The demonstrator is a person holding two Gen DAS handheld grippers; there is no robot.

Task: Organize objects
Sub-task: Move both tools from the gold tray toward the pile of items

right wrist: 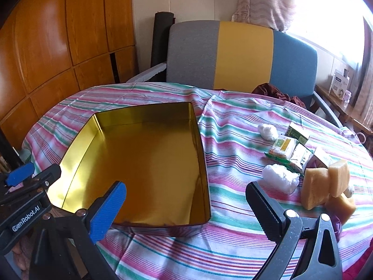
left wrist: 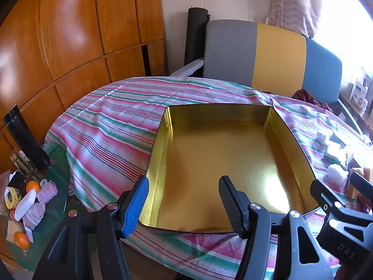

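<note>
Left wrist view only: a low glass side table at far left with oranges, pink rollers and a black flask. Right wrist view only shows the loose items clearly: two white wads, snack packets, a green box and yellow sponges, all on the striped cloth right of the tin, apart from it.

Gold tin sits open on the cloth-covered surface, nothing in it, in front of a grey-yellow-blue chair.

Left hand-held gripper tilts down over the tin's near left corner, jaws apart, nothing between them. Right hand-held gripper tilts down over the tin's near right corner, jaws spread wide, holding nothing; black finger is near a wad, not touching.
</note>
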